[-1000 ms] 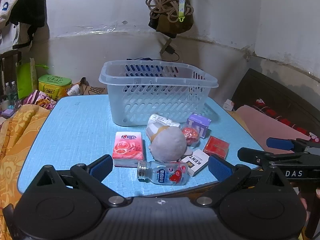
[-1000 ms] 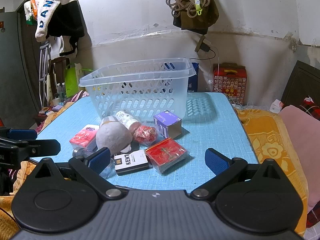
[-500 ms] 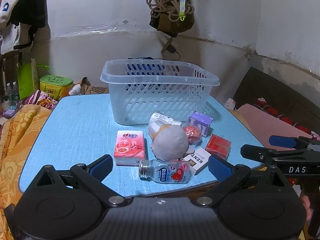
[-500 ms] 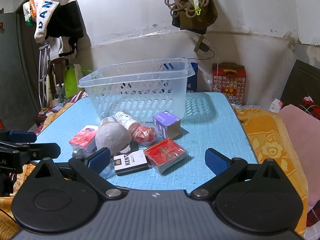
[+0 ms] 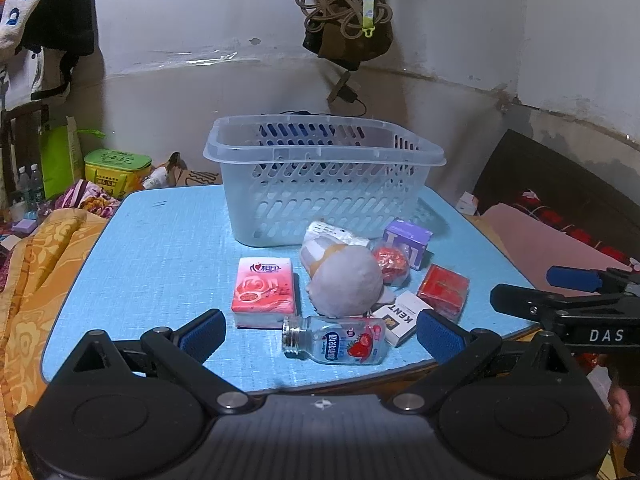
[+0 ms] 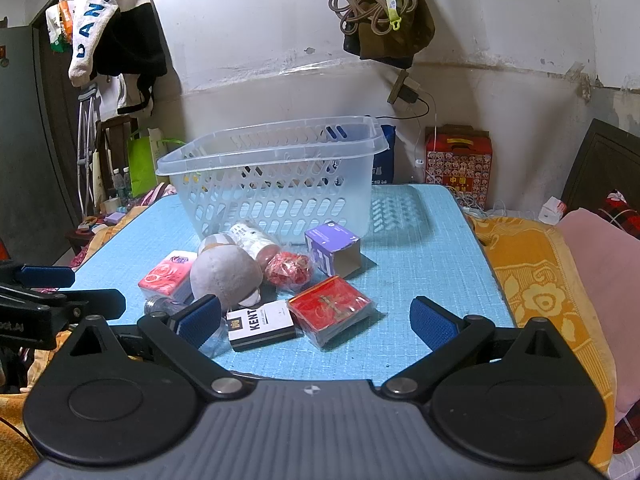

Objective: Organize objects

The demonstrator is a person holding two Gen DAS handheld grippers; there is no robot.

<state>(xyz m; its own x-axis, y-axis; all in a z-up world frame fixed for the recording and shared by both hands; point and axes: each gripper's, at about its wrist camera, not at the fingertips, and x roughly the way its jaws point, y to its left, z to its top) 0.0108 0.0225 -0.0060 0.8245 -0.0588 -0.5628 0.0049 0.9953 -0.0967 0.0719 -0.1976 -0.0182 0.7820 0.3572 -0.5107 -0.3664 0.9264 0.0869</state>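
Observation:
A clear plastic basket [image 5: 320, 184] [image 6: 276, 184] stands at the back of the blue table [image 5: 160, 264]. In front of it lie a pink tissue pack [image 5: 264, 292], a grey plush ball [image 5: 346, 282] [image 6: 224, 276], a small strawberry drink bottle [image 5: 336, 340], a Kent cigarette pack [image 5: 398, 318] [image 6: 260, 322], a red box [image 5: 443, 290] [image 6: 332, 310], a purple box [image 5: 407, 236] [image 6: 334, 248], a red wrapped ball [image 6: 289, 271] and a white roll [image 5: 332, 236]. My left gripper [image 5: 320, 332] is open near the front edge, above the bottle. My right gripper [image 6: 314, 320] is open, above the Kent pack and red box.
Yellow bedding [image 5: 24, 280] [image 6: 532, 280] lies on both sides of the table. A green tin [image 5: 116, 170] and a red gift box [image 6: 458, 164] stand behind it. Clothes and a bag hang on the wall.
Both grippers have shifted slightly; the view drifts a little. Nothing on the table has moved and both grippers stay open.

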